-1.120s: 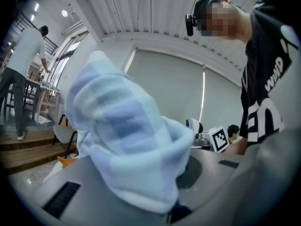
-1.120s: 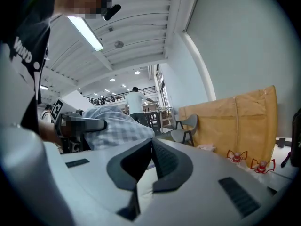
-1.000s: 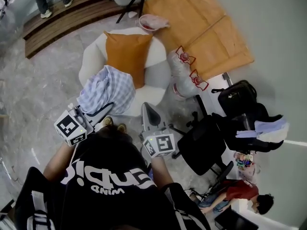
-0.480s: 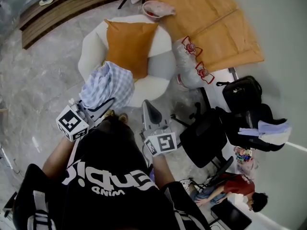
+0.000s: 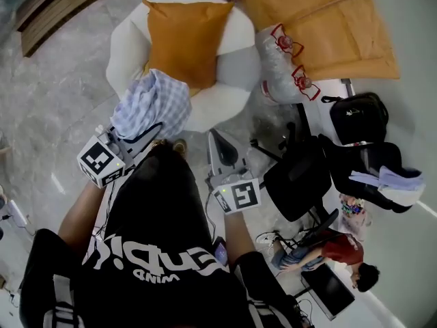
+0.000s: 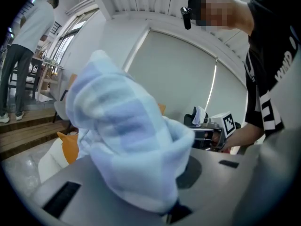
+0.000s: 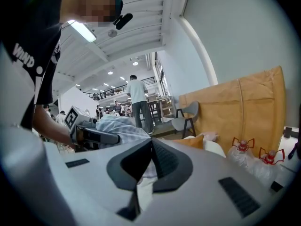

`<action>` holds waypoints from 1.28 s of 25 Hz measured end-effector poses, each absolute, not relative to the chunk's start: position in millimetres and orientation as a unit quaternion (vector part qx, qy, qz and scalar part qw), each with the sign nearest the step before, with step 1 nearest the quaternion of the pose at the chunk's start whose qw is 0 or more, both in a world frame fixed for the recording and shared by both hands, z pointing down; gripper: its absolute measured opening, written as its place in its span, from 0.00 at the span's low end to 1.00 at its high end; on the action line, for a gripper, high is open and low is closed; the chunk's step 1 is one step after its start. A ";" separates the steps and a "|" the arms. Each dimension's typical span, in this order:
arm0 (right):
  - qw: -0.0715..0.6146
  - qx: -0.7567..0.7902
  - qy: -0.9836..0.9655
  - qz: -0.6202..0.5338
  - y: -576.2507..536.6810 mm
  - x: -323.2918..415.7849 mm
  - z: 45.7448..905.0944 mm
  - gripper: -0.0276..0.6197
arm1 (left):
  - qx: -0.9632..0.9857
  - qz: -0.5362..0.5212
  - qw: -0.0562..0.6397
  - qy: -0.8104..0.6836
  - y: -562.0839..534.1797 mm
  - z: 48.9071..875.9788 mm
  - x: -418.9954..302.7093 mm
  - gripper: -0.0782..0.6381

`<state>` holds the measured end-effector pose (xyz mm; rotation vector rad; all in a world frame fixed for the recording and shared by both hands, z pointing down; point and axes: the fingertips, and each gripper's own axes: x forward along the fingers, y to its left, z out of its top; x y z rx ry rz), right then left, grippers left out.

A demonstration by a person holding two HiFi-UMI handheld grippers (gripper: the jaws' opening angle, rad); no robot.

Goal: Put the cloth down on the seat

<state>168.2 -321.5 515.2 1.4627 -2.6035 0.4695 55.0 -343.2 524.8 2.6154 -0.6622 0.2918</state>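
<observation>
A blue-and-white checked cloth hangs bunched from my left gripper, which is shut on it. The cloth sits over the near left edge of the white armchair. An orange cushion leans on the chair's seat and back. In the left gripper view the cloth fills the middle and hides the jaws. My right gripper is shut and holds nothing, a little right of the cloth and short of the chair's front. In the right gripper view its jaws meet at the tips, with the cloth and cushion beyond.
A plastic-wrapped pack of bottles leans beside the armchair on the right. Behind it lies a large brown sheet. A black office chair and a black bag stand at right. A person sits on the floor. A wooden step runs at upper left.
The head view has swung, so the armchair and cushion sit higher in the frame. The left gripper still holds the cloth. The right gripper has shifted slightly to the right.
</observation>
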 end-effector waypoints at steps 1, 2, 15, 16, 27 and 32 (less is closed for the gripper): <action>0.064 0.482 -0.860 0.154 -323.0 169.8 522.5 0.07 | 0.941 0.109 0.216 -0.237 -345.5 534.0 55.3 0.21; 0.068 0.480 -0.861 0.154 -323.2 172.0 530.4 0.07 | 0.940 0.114 0.219 -0.237 -346.5 543.3 55.6 0.21; 0.066 0.462 -0.865 0.184 -329.1 178.0 622.9 0.07 | 0.930 0.159 0.243 -0.226 -353.0 666.1 59.5 0.21; 0.067 0.462 -0.864 0.189 -327.3 174.3 629.5 0.07 | 0.929 0.160 0.247 -0.224 -350.7 674.4 57.3 0.21; 0.094 0.473 -0.849 0.214 -319.9 170.0 737.5 0.07 | 0.922 0.170 0.280 -0.206 -352.3 805.9 65.2 0.21; 0.094 0.466 -0.849 0.229 -320.9 167.6 780.8 0.07 | 0.925 0.171 0.282 -0.189 -355.5 859.5 78.6 0.21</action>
